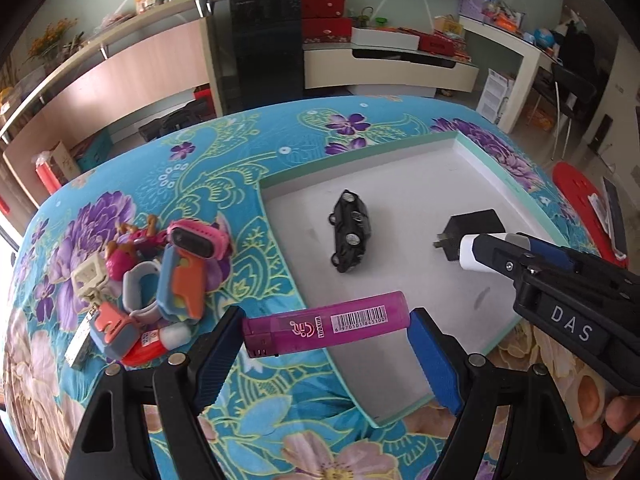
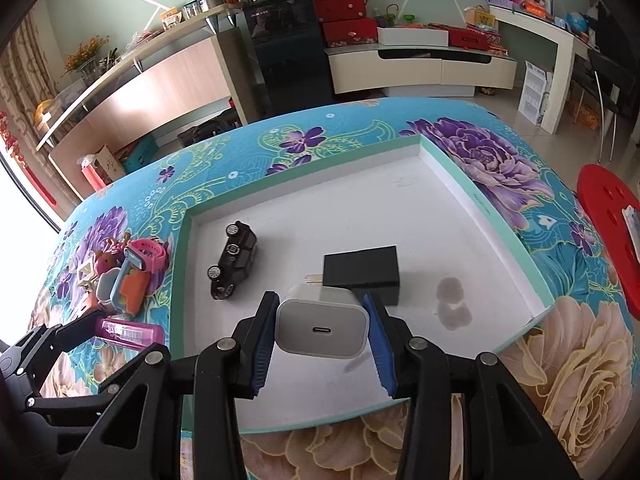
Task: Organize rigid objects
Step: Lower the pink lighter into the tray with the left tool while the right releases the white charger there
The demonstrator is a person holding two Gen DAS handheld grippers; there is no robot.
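Now the left gripper [image 1: 326, 334] pinches a purple lighter [image 1: 326, 328] end to end, long axis crosswise, over the tray's [image 1: 280, 188] near-left rim. Right view: right gripper [image 2: 322, 324] clamps a white charger [image 2: 320, 324] above the tray floor, black adapter [image 2: 362, 272] just beyond.

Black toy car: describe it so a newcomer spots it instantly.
Find the shallow white tray with the mint-green rim on the flowered cloth. Two black things lie in it: the toy car is nearer the tray's left wall, wheels showing, while the other is a plain boxy charger.
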